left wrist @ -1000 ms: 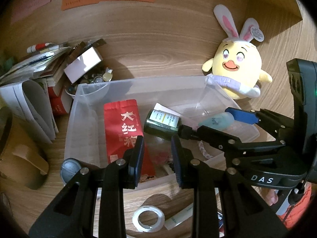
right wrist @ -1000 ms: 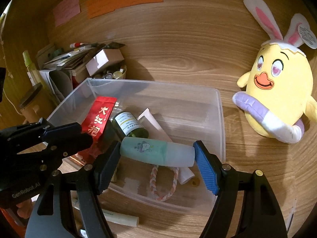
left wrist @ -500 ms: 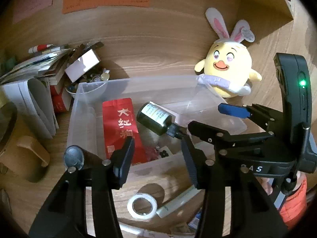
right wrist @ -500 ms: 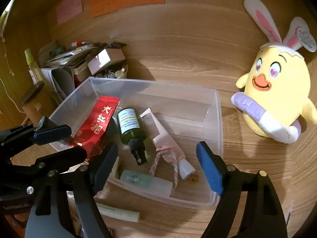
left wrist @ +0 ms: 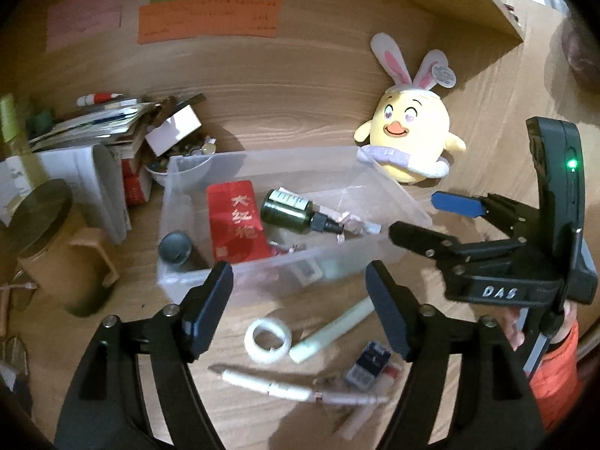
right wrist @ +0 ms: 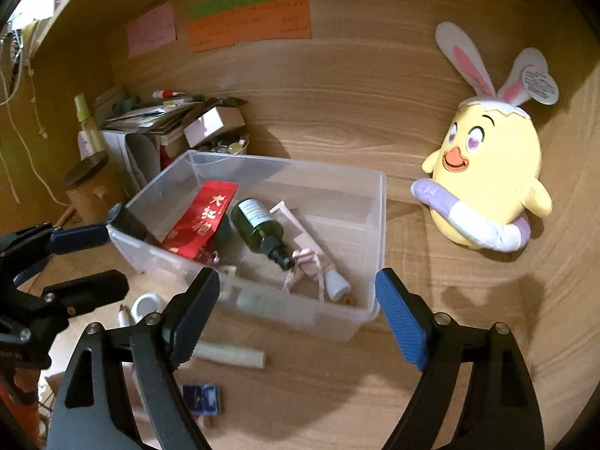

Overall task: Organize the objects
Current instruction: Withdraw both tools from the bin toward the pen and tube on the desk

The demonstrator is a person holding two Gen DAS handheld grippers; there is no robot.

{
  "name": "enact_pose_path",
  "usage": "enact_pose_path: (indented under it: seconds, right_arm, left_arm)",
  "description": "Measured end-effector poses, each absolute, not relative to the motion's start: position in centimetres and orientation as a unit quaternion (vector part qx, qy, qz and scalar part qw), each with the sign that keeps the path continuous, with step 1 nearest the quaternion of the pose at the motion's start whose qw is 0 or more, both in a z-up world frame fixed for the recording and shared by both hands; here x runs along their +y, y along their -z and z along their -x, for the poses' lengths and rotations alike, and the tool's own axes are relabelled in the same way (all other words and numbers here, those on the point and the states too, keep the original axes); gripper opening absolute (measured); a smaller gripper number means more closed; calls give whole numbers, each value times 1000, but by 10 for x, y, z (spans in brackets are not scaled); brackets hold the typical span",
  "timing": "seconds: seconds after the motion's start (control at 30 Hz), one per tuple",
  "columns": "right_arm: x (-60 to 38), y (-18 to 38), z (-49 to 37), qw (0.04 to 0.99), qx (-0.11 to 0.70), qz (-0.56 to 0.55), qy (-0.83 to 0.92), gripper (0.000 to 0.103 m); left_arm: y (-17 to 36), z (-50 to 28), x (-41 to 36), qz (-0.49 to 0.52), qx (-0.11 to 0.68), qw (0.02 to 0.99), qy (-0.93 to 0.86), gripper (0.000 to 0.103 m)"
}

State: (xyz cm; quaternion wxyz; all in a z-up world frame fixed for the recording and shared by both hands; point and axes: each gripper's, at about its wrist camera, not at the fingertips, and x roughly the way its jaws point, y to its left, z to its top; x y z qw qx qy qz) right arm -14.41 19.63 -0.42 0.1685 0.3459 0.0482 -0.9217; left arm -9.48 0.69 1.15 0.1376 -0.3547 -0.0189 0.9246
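left tongs [left wrist: 300, 307]: spread wide, empty, above the loose items.
right tongs [right wrist: 296, 315]: released, empty, hanging by the bin's near wall.
bin [right wrist: 375, 202]: clear thin plastic, on the wooden table; collects sorted pieces.
inside: glossy red pouch [right wrist: 202, 221], dark glass bottle [right wrist: 258, 228], braided cord [right wrist: 303, 262].
waiting outside: tape ring [left wrist: 268, 341], pale green tube [left wrist: 332, 332].

A clear plastic bin [right wrist: 339, 322] sits on a wooden worktop [right wrist: 450, 356], holding a red packet [right wrist: 202, 221], a dark green bottle [right wrist: 258, 228] lying on its side, a pale pink tube [right wrist: 300, 232] and a braided cord [right wrist: 303, 270]. The right gripper [right wrist: 296, 318], jaws spread wide and empty, hangs over the bin's near wall. A yellow plush chick [right wrist: 487, 187] with rabbit ears stands well apart at right. A pale green stick [right wrist: 228, 354] and a blue packet [right wrist: 202, 399] lie in front of the bin.
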Motion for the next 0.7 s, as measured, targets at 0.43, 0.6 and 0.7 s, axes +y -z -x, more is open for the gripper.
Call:
enact_pose_path:
  seconds: [0.43,0.6,0.7]
  right_arm:
    - [168,40,104,215,118,-374,894,83]
    - [148,61,106,241,156,-392,874,83]
    - [137,70,113,256,177,-402,861,83]
  left_arm:
    - [33,57,-21,409,8,110,-906,77]
    - [49,49,-38,430,-7,103,-897,77]
    - [56,50,-39,438,-4,112,-892,77]
